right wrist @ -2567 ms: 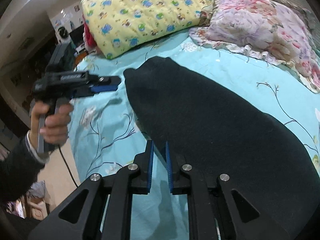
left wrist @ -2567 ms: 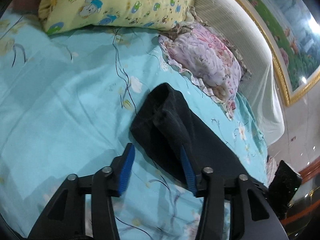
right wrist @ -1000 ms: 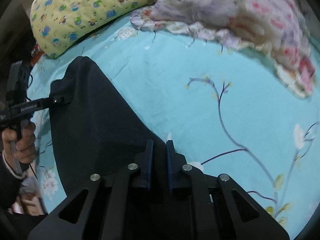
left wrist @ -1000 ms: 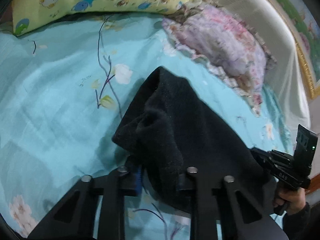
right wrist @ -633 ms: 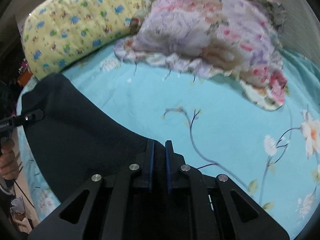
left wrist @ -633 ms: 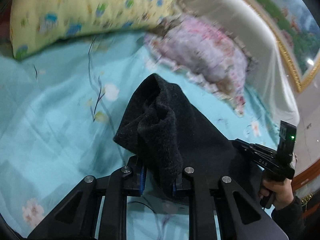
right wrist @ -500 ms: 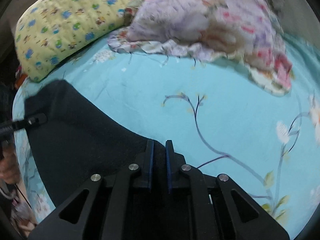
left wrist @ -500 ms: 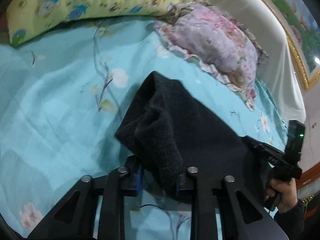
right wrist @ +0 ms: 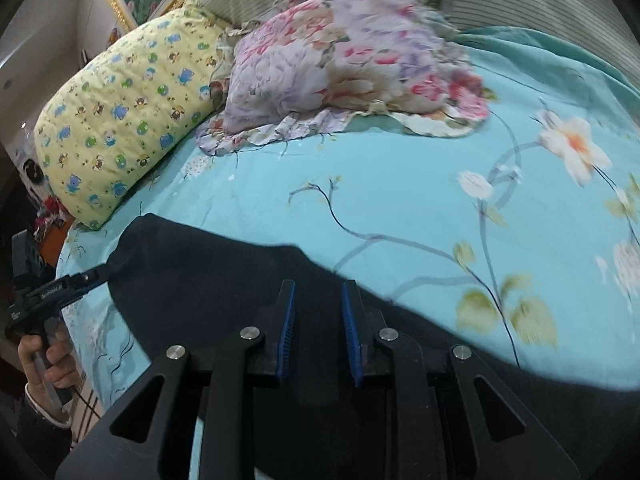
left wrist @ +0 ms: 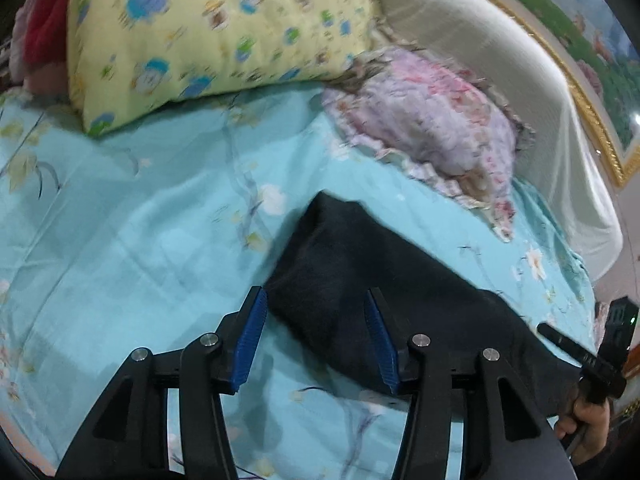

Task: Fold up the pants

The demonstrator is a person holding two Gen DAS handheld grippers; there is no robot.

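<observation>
Your left gripper had its blue-padded jaws standing well apart, having just been opening, and the near end of the black pants lay between them with no pad pressing on the cloth. Your right gripper showed a narrower gap; its jaws had also just been opening, and the dark fabric lay flat beneath and between the pads without being pinched. The pants stretched as one long dark band across the turquoise floral bedsheet, from one gripper to the other. From the right wrist view, your left gripper's tip sat at the pants' far end, held in your hand. Beyond the pants, a yellow cartoon-print pillow and a pink floral pillow rested side by side, touching, against the pale headboard.
</observation>
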